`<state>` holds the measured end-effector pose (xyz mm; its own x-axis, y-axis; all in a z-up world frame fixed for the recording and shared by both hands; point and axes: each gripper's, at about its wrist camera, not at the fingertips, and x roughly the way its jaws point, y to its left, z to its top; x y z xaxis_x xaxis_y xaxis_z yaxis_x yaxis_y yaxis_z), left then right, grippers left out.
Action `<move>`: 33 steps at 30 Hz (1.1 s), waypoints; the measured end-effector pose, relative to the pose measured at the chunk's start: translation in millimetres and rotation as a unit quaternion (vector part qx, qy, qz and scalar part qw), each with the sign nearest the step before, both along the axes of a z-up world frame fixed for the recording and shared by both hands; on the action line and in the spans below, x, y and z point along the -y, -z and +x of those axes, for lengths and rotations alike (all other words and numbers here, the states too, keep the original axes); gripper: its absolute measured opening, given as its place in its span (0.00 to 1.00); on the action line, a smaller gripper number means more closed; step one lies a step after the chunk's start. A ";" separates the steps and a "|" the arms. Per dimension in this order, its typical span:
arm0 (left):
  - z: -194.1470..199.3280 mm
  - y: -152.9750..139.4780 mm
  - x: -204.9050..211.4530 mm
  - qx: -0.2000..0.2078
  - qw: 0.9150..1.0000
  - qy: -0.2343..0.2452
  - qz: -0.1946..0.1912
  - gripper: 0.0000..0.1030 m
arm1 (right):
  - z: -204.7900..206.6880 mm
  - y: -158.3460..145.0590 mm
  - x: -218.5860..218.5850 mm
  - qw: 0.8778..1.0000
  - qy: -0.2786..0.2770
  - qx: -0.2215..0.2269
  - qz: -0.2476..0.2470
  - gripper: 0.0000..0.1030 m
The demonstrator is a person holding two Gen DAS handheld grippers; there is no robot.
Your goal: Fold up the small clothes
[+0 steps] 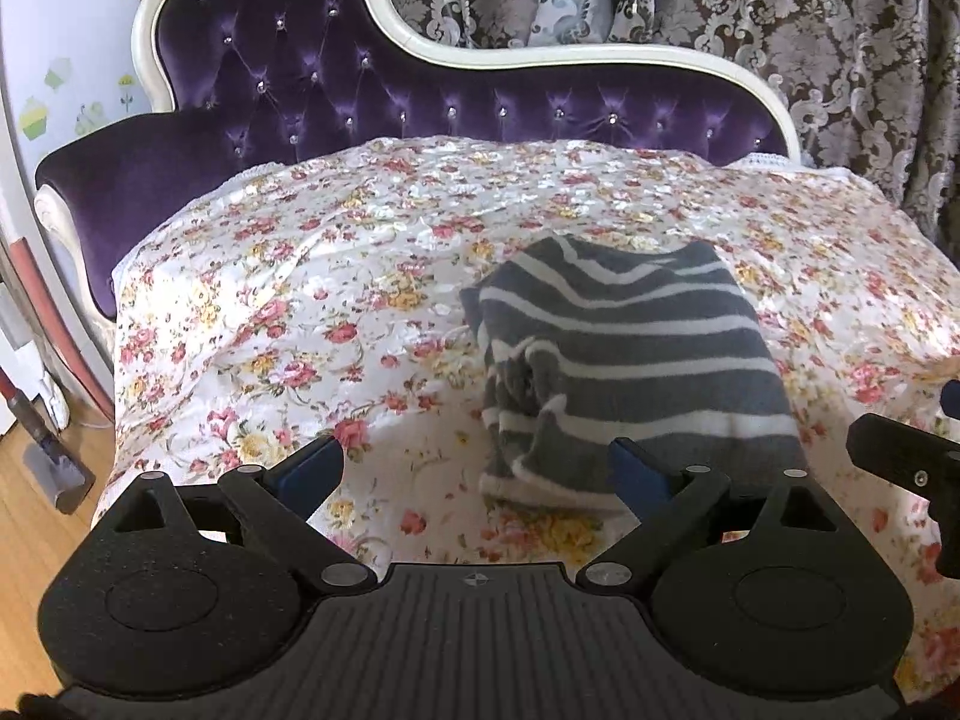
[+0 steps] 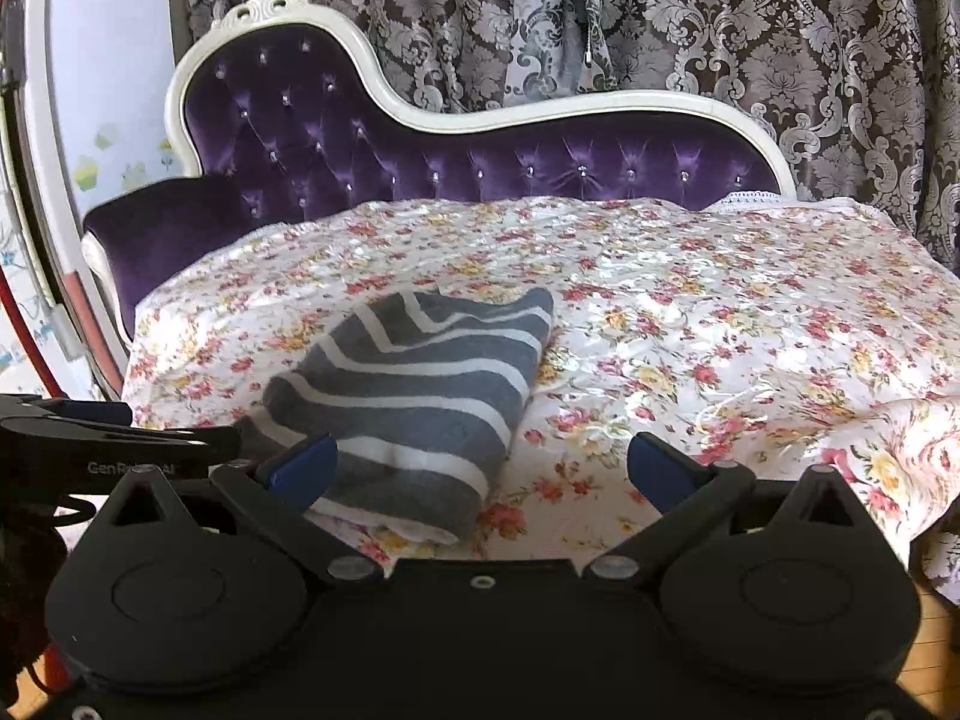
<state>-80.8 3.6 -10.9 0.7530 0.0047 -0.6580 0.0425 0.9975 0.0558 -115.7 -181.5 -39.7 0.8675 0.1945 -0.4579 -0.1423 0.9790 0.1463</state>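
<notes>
Left wrist view: left gripper point(image 1: 477, 462) spread wide, nothing between its blue-padded fingers point(image 1: 315, 461); held low over the near edge of the floral cover point(image 1: 288, 324); right-hand finger tip overlapping the near left corner of the folded striped garment point(image 1: 636, 372); whether touching it, cannot tell. Garment grey with white stripes, lying folded on the cover, right of centre, a rumpled bunch of fabric along its left side and a white hem at the near edge. Behind the cover, the purple tufted sofa back point(image 1: 360, 84) with its white carved frame point(image 1: 570, 57); patterned curtain point(image 1: 810, 30) beyond; wooden floor point(image 1: 36, 540) at lower left. At the right edge, part of the right gripper point(image 1: 912, 468), black, just beside the garment's near right corner.

Right wrist view: right gripper point(image 2: 480, 462) also spread wide, pinching nothing; blue-padded fingers point(image 2: 657, 468) hovering above the near part of the floral cover point(image 2: 720, 330); left-hand finger tip in front of the garment's near edge. Folded striped garment point(image 2: 420, 384) lying left of centre, running diagonally from the near edge toward the middle of the cover, white hem showing at the near end. Purple tufted sofa back point(image 2: 420, 138) and patterned curtain point(image 2: 780, 30) behind. At the far left, a black part of the left gripper point(image 2: 120, 444), with partly readable lettering, just beside the garment's near left corner.
</notes>
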 end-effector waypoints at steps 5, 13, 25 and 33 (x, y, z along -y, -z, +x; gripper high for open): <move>0.3 4.8 -2.0 -0.015 1.000 -0.004 -0.004 0.93 | 4.3 4.1 3.5 1.000 0.003 -0.018 0.010 0.99; 0.8 9.1 -11.6 -0.029 0.999 -0.014 -0.006 0.93 | 6.9 9.3 5.9 0.999 0.011 -0.037 0.015 0.99; 2.9 12.1 -14.6 -0.048 0.998 -0.012 -0.023 0.93 | 12.7 13.6 2.0 0.998 0.003 -0.053 0.017 0.99; 4.2 14.3 -11.1 -0.055 0.998 -0.009 -0.020 0.93 | 14.0 15.2 1.7 0.998 0.001 -0.057 0.021 0.99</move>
<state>-76.6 14.7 -25.2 0.6768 -0.0098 -0.7361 0.0279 0.9995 0.0123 -101.7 -183.2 -54.9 0.8108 0.2139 -0.5448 -0.1204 0.9719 0.2023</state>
